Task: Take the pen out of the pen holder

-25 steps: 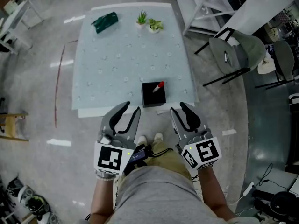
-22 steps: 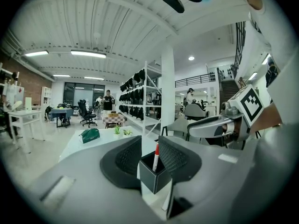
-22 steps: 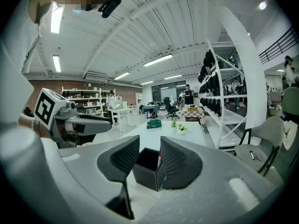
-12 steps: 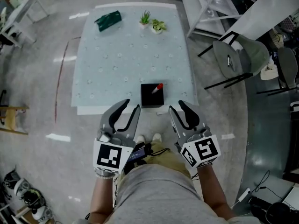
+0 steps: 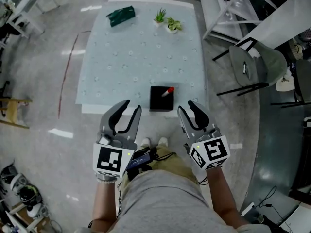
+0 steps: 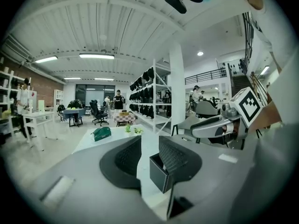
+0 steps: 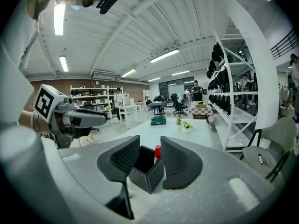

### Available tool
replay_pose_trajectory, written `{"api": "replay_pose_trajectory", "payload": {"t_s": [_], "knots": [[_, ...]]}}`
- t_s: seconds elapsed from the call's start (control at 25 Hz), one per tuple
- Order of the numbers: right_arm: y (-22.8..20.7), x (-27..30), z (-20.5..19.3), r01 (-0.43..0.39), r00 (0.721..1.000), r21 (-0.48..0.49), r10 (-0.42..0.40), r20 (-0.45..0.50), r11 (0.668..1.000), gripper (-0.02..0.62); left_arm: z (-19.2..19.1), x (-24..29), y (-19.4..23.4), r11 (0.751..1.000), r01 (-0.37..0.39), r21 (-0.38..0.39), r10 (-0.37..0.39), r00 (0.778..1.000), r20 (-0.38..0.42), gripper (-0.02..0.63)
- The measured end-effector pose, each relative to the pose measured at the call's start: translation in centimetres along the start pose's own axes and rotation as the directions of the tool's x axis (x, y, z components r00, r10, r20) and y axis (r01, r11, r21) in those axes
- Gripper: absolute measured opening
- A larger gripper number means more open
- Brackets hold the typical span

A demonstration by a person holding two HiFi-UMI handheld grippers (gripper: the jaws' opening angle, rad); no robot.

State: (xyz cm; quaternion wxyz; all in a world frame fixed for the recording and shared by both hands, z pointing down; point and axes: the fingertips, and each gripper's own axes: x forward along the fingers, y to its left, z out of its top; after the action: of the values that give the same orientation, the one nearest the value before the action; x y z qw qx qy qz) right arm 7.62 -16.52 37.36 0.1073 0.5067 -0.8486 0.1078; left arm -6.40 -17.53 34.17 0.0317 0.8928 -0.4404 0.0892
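A black square pen holder [image 5: 161, 98] stands at the near edge of a pale table [image 5: 126, 62]. A pen with a red cap [image 5: 167, 91] leans inside it, the cap at the holder's right rim. In the right gripper view the holder [image 7: 145, 171] and the red cap [image 7: 157, 152] show between the jaws, farther off. The holder [image 6: 160, 172] also shows in the left gripper view. My left gripper [image 5: 125, 113] and right gripper [image 5: 188, 112] are both open and empty, held side by side just short of the table edge.
A dark green pouch [image 5: 121, 15] and two small potted plants [image 5: 166, 21] sit at the table's far end. A grey chair [image 5: 252, 67] and white racks [image 5: 228, 8] stand to the right. Red floor tape [image 5: 65, 76] runs to the left.
Both grippers stay open and side by side. The table and holder have shifted slightly right and toward the grippers in the head view.
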Motion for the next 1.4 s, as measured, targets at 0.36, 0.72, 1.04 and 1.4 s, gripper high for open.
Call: {"api": "replay_pose_trajectory", "payload": {"t_s": [0.36, 0.72, 1.04, 1.4], "knots": [[-0.7, 2.2, -1.6, -0.064, 0.996, -0.028, 0.062, -0.058, 0.998, 0.133, -0.4, 0.0, 0.5, 0.998, -0.057, -0.018, 0.057, 0.998, -0.011, 0.115], [-1.6, 4.7, -3.1, -0.111, 0.989, -0.043, 0.106, -0.106, 0.993, 0.133, -0.7, 0.0, 0.7, 0.994, -0.106, -0.028, 0.105, 0.994, -0.024, 0.115], [-1.9, 6.9, -4.7, -0.148, 0.98, -0.058, 0.138, -0.144, 0.987, 0.135, -0.9, 0.0, 0.7, 0.991, -0.134, -0.025, 0.134, 0.99, -0.034, 0.115], [-2.1, 8.5, -5.4, -0.182, 0.972, -0.08, 0.167, -0.168, 0.98, 0.135, -0.7, -0.2, 0.6, 0.986, -0.166, -0.029, 0.165, 0.986, -0.034, 0.115]]}}
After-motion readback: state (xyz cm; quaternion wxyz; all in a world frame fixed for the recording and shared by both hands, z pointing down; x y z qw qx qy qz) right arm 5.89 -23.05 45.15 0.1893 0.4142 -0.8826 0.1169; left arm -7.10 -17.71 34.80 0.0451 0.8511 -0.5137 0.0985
